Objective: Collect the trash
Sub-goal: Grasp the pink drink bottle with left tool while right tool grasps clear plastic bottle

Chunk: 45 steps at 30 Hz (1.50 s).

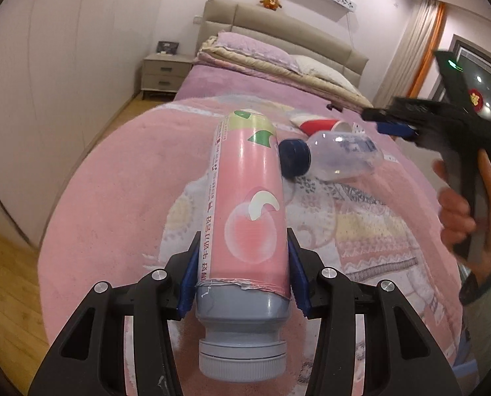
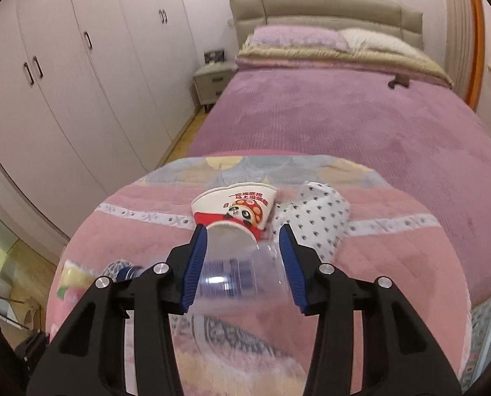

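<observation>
Gripping a tall pink bottle [image 1: 250, 198] with a grey cap, left gripper [image 1: 243, 272] closed on it low on the label, blue pads [image 1: 190, 279] pressed against both sides just above the grey shoulder. Bottle raised off the pink quilt [image 1: 113, 178], cap end toward the camera, far end pointing up the bed [image 1: 219, 79].

Lying on the quilt beyond the bottle's upper right side: a clear plastic bottle [image 1: 341, 155] with a dark blue cap [image 1: 294, 158], on its side, cap close beside the pink bottle; touching or not, cannot tell. Past it, a red and white paper cup [image 1: 321, 126], also on its side, toward the quilt's far edge.

Hanging above the quilt's right side in the left view, right gripper [image 1: 390, 120], held by a hand [image 1: 466, 211]. From its own camera, right gripper [image 2: 243, 264] parted wide, blue pads [image 2: 194, 267] flanking the clear plastic bottle [image 2: 235, 274] without visibly pinching it; picture blurred here, so contact not certain. Just ahead of the fingertips, the paper cup [image 2: 235, 208] with a panda print, base toward the camera, and beside it on the right a crumpled white cloth with dark spots [image 2: 318, 217]. Both near the quilt's far edge, with the purple bed cover [image 2: 327, 112] beyond.
</observation>
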Each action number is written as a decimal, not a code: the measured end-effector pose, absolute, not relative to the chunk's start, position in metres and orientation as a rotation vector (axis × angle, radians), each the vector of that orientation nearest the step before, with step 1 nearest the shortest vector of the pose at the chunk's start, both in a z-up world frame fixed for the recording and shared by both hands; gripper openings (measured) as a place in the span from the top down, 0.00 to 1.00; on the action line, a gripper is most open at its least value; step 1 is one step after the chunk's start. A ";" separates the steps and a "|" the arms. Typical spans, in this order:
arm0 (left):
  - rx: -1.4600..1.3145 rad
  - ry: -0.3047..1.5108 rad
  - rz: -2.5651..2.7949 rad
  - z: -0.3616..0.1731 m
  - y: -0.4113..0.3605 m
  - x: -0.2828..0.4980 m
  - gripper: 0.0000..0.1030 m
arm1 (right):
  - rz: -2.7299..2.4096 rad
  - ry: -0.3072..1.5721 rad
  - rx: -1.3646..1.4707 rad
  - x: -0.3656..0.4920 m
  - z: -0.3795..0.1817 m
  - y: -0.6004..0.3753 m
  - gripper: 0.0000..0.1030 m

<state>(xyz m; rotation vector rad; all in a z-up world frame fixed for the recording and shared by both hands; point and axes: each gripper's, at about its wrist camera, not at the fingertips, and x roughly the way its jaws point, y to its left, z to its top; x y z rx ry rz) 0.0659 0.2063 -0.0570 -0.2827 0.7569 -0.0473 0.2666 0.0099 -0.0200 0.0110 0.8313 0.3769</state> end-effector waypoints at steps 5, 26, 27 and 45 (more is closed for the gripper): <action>-0.267 0.762 -0.059 -0.058 0.200 0.064 0.56 | 0.419 0.990 -0.010 0.290 -0.043 0.017 0.59; -0.342 0.769 -0.044 -0.066 0.216 0.063 0.56 | 0.391 0.882 0.013 0.187 -0.041 0.039 0.24; -0.342 0.770 -0.043 -0.066 0.215 0.063 0.56 | 0.367 0.907 0.018 0.195 -0.048 0.046 0.24; -0.286 0.767 -0.064 -0.061 0.201 0.063 0.56 | 0.412 0.932 0.080 0.158 -0.064 0.010 0.47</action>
